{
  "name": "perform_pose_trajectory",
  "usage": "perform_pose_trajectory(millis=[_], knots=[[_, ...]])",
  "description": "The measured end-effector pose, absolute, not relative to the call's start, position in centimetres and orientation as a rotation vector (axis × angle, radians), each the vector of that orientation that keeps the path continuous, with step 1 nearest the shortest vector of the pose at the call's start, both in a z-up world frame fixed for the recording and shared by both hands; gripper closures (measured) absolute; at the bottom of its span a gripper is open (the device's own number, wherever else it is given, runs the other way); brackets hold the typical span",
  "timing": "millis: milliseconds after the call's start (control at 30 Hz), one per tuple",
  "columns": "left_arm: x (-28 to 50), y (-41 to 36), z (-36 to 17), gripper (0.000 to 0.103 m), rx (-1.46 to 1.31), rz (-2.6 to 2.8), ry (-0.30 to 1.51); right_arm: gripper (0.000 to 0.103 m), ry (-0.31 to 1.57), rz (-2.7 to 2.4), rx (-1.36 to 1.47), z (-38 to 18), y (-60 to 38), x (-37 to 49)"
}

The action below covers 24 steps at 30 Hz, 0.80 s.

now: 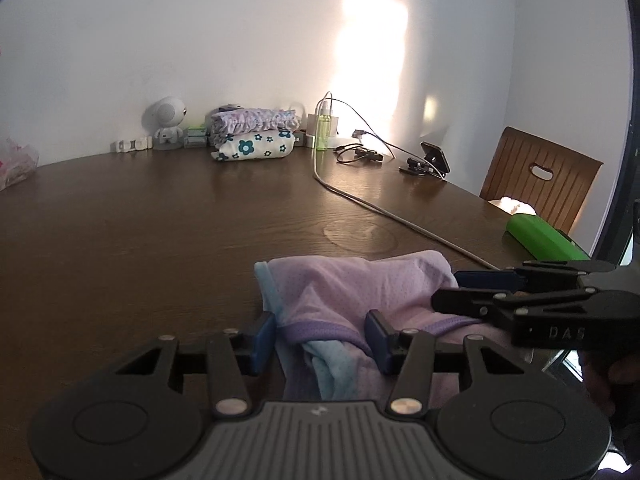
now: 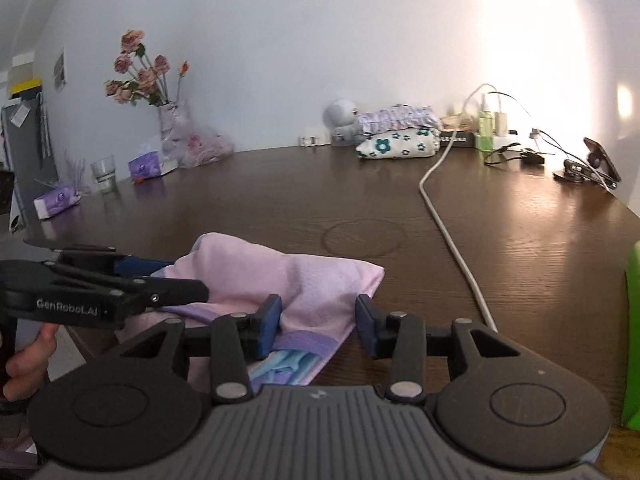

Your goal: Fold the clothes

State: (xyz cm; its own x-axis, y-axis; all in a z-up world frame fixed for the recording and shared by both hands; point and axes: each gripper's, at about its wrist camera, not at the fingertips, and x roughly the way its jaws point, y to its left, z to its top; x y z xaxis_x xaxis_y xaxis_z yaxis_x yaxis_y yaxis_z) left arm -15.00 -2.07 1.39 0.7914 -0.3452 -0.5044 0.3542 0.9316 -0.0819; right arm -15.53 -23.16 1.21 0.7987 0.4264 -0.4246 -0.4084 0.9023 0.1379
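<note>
From the left wrist view, the pink garment (image 1: 352,292) lies bunched at the near edge of the brown table (image 1: 160,220), its purple waistband and a light blue lining turned toward the camera. The left gripper (image 1: 322,340) stands about half open with the garment's near hem between its blue pads (image 1: 264,340); the pads do not visibly press on the cloth. The right gripper (image 1: 472,288) reaches in from the garment's right side, its black fingers lying over the cloth's right edge; whether they pinch it cannot be told here. Beyond the garment a white cable (image 1: 380,208) runs across the table toward a stack of folded clothes (image 1: 254,136) at the wall. From the right wrist view, the pink garment (image 2: 296,280) sits at the table edge with its right corner between the right gripper's (image 2: 320,328) partly open fingers, the left pad (image 2: 270,326) touching the cloth and the right pad clear of it. The left gripper (image 2: 168,280) comes in over the garment's left end, a hand (image 2: 28,356) behind it.
</note>
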Motion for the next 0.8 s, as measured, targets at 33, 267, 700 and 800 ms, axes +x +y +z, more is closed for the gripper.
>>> perform_pose_trajectory(millis=[33, 267, 700, 800], knots=[[-15.0, -2.0, 1.4, 0.054, 0.016, -0.377, 0.54, 0.062, 0.461, 0.445, 0.033, 1.2, -23.1, -15.7], [-14.8, -0.5, 3.7, 0.056, -0.039, -0.399, 0.512, 0.059, 0.446, 0.452, 0.091, 1.9, -24.4, -16.1], [-13.1, -1.0, 2.0, 0.058, -0.008, -0.338, 0.606, 0.051, 0.443, 0.474, 0.079, 1.9, -23.5, -16.3], [-13.7, -0.3, 2.8, 0.061, -0.001, -0.355, 0.574, 0.05, 0.43, 0.49, 0.071, 2.2, -23.4, -16.7]])
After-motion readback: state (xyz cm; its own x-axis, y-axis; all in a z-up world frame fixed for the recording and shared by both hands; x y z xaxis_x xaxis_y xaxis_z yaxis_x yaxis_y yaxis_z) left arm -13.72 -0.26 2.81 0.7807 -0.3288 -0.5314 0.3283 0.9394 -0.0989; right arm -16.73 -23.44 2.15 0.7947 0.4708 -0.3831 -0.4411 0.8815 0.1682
